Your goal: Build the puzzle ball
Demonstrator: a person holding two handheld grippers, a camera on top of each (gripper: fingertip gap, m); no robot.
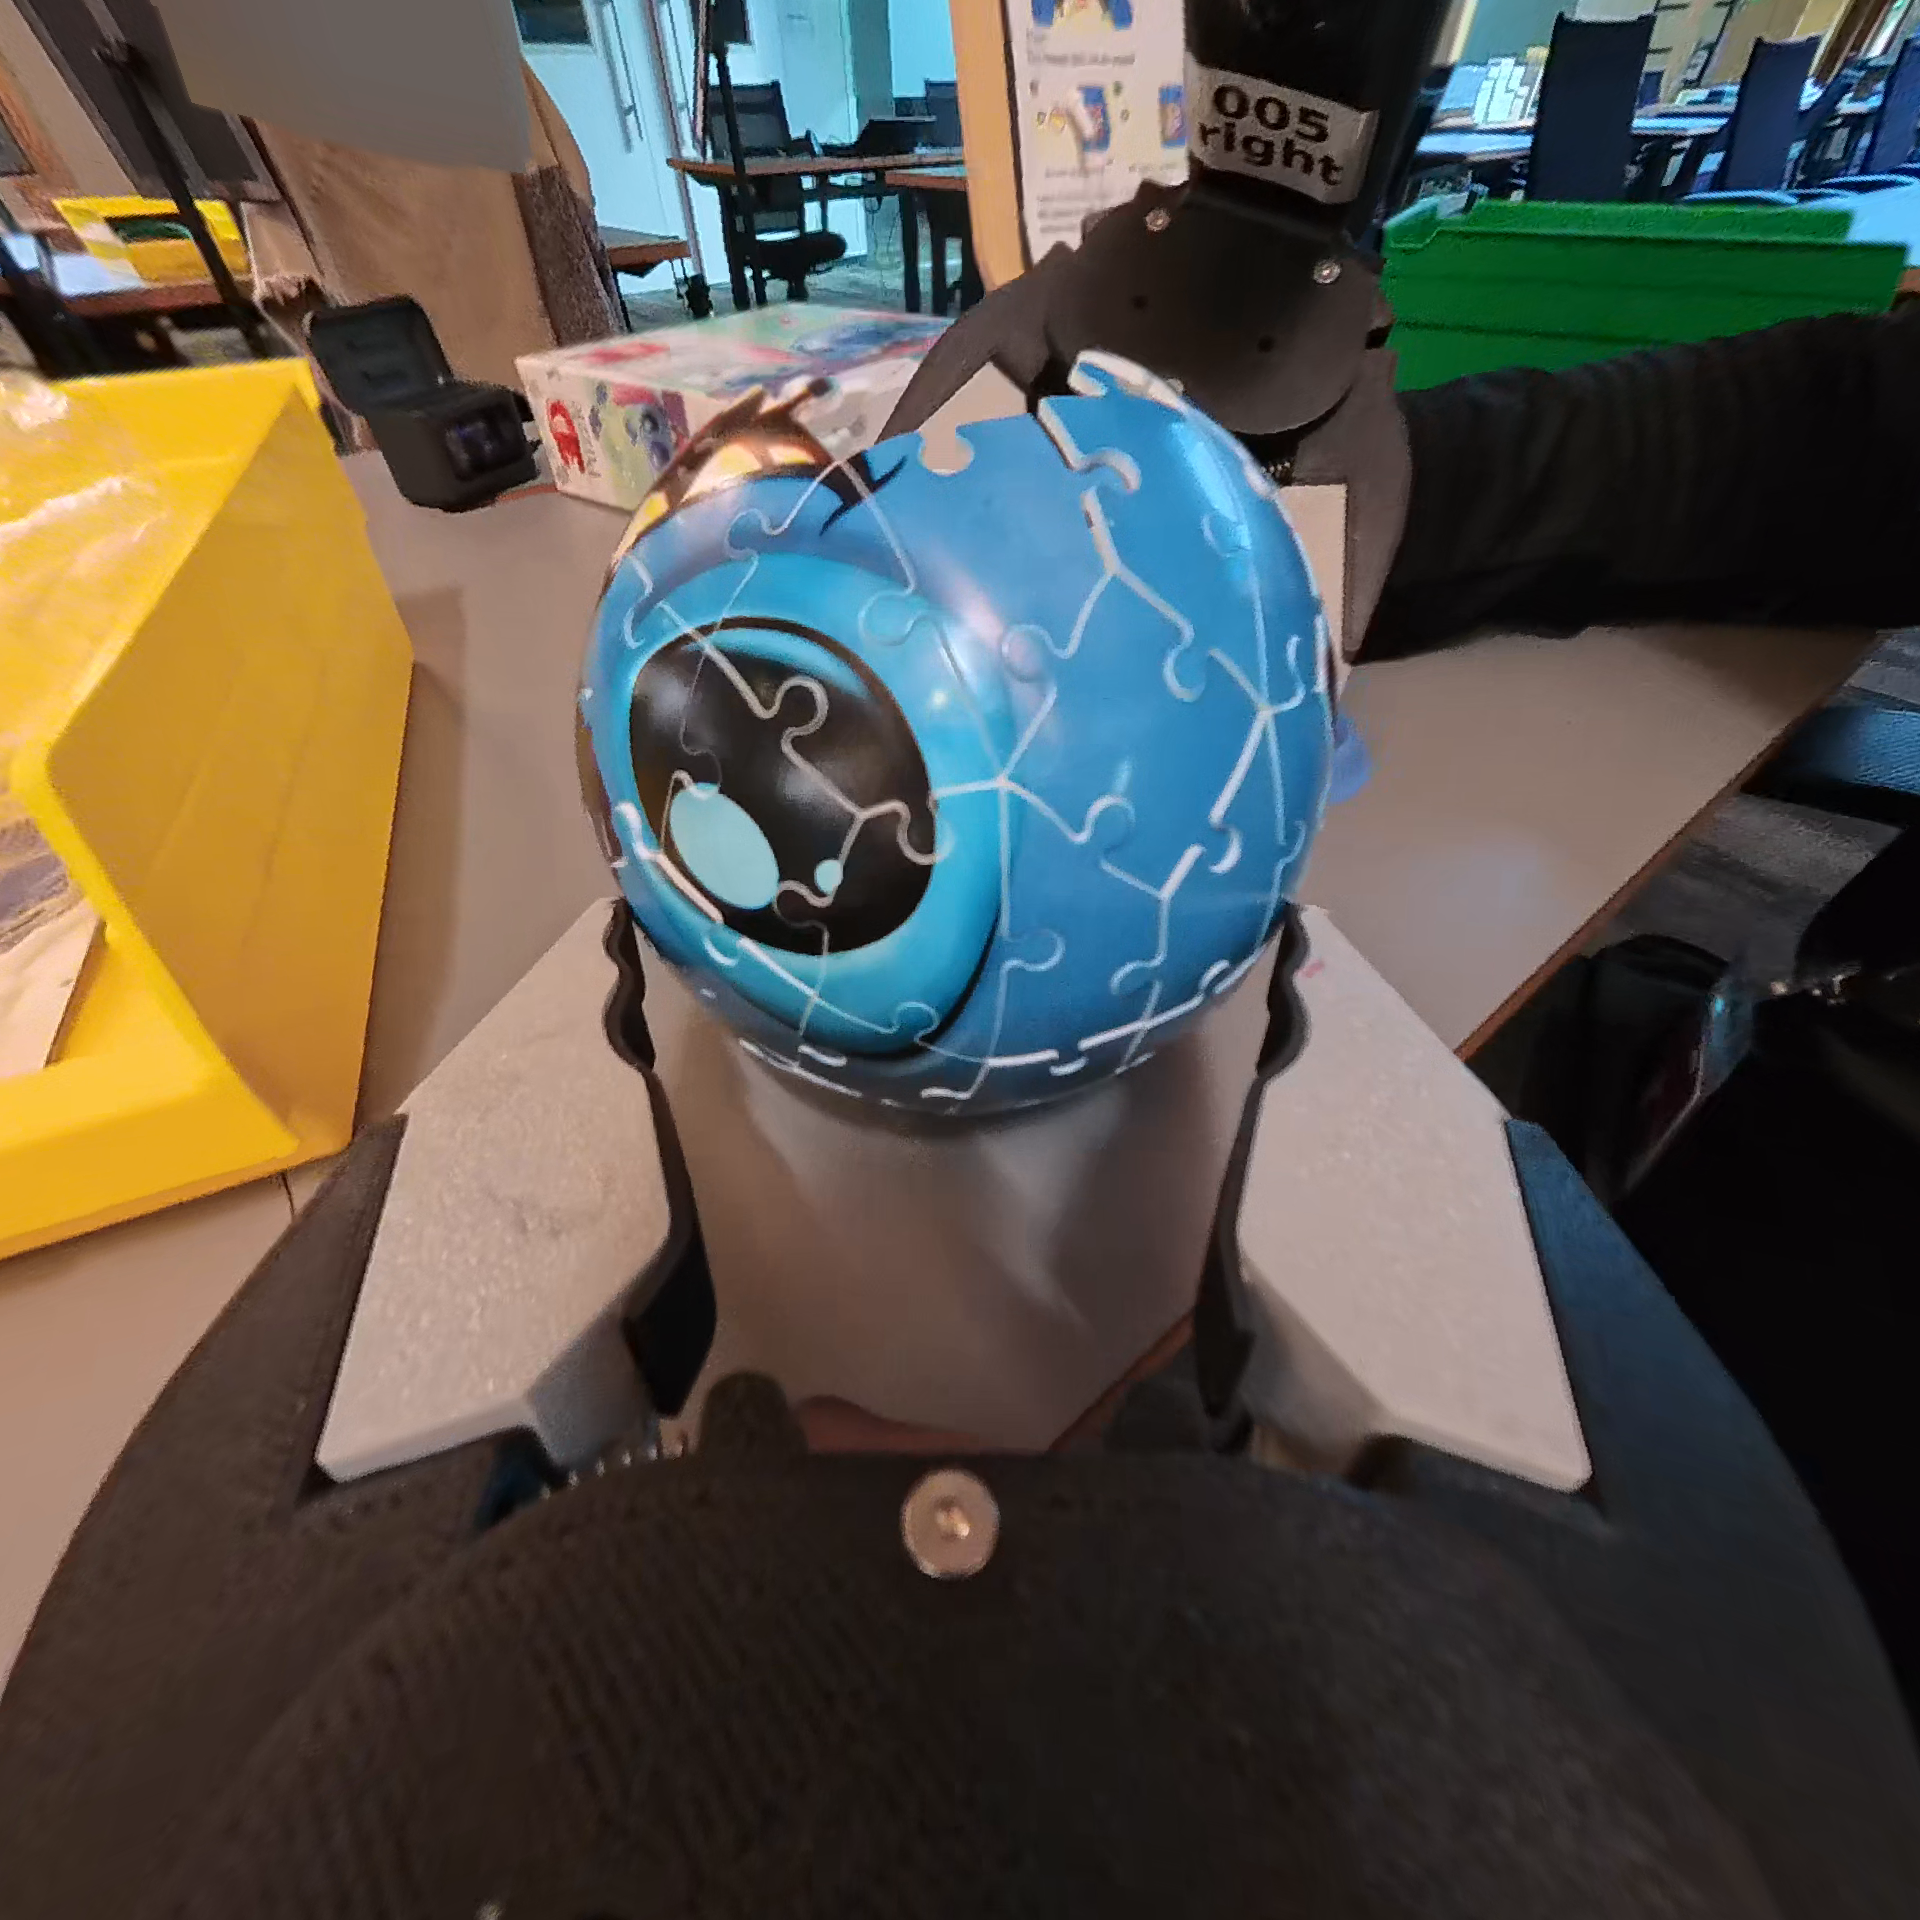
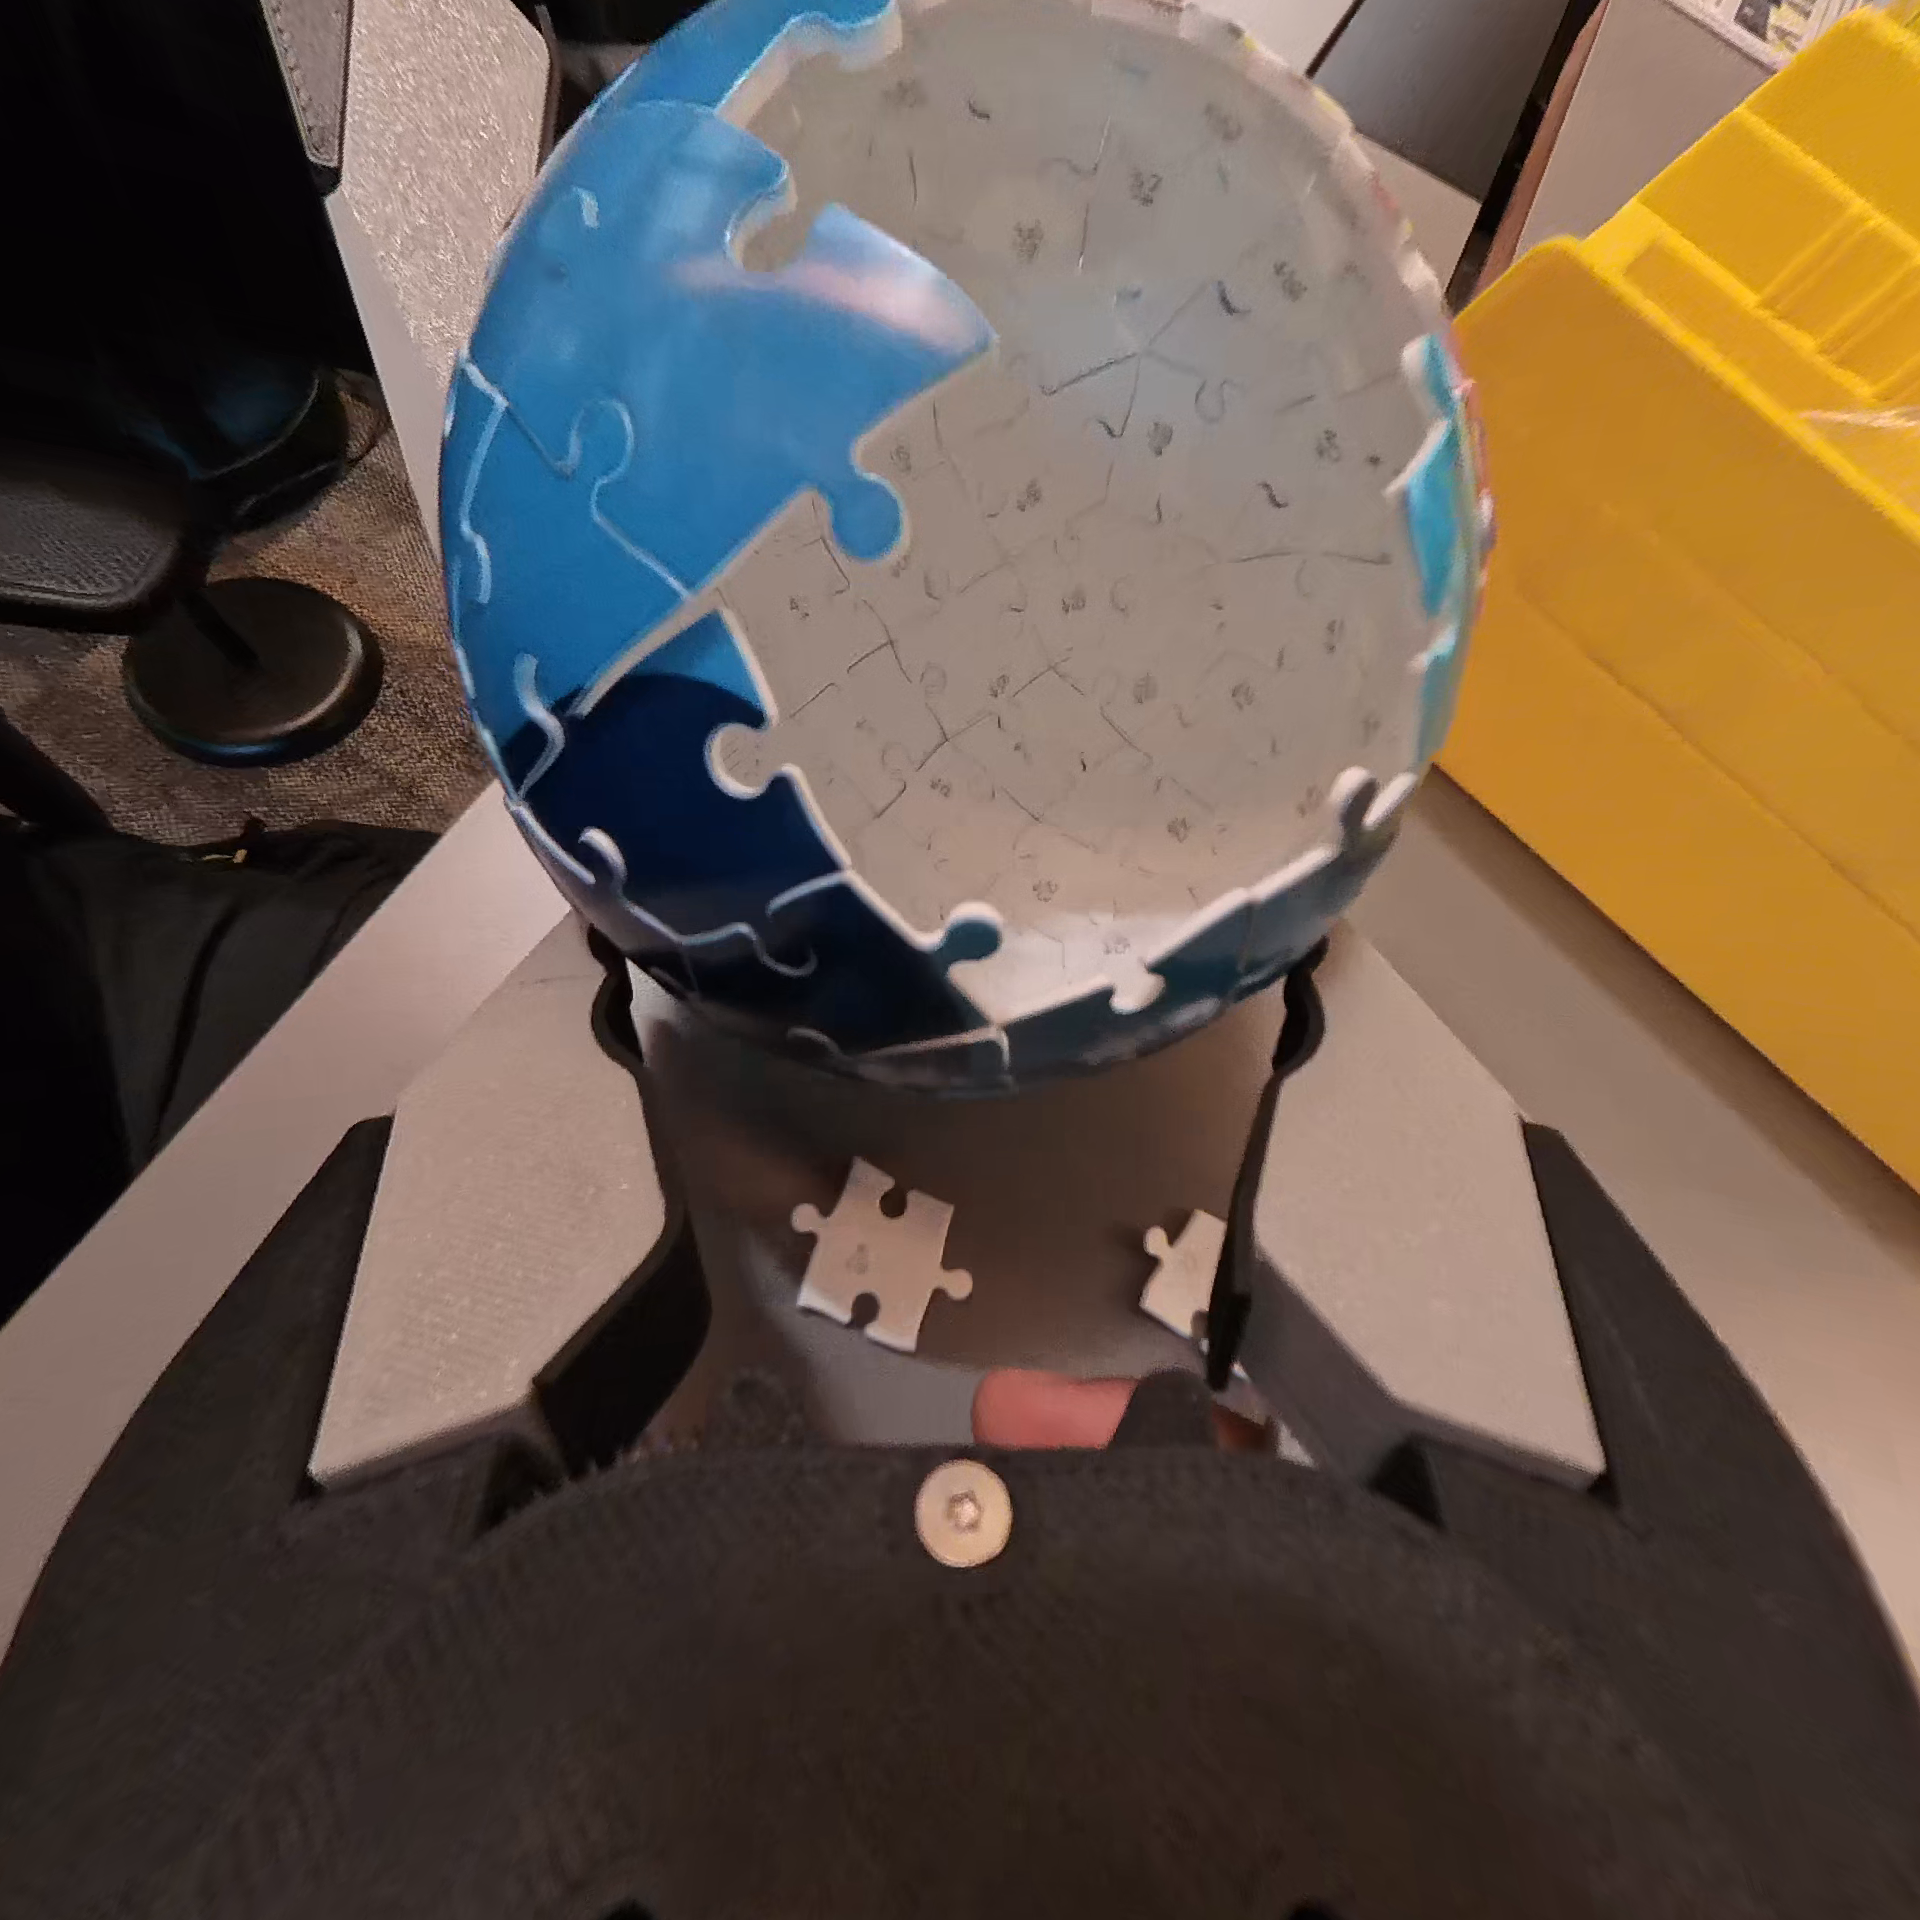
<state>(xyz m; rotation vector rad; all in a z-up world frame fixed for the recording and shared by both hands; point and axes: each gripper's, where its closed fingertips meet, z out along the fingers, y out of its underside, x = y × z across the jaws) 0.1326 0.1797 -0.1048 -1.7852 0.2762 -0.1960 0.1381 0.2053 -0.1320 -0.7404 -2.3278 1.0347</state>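
So, ball: the puzzle ball [image 1: 1039, 727] is up off the table [image 1: 1538, 790], between the tips of both my claws, which meet it from opposite sides.
Left claw: my left claw [image 1: 951, 977] is set fairly wide and clamps the ball's lower curve, one tip on each flank.
Right claw: my right claw [image 2: 956, 997] is spread wide around the open side; I cannot tell whether it presses the shell or only straddles it.
Risk, crushing: the shell is unfinished and, I judge, weak near the gap; a harder squeeze could pop seams open.
Risk, slipping: the surface is glossy and round, so a small twist between my tips could roll it out and down.
Risk, pulling: if my two claws drift apart, the rim pieces could tear loose.
Facing: the printed eye looks back at my left claw; the white hollow opens toward my right claw.
Long axis: none, it is round; the hole-to-eye line runs from claw to claw.
Spare pieces: two loose pieces [image 2: 883, 1257] lie white side up on the table, under my right claw.
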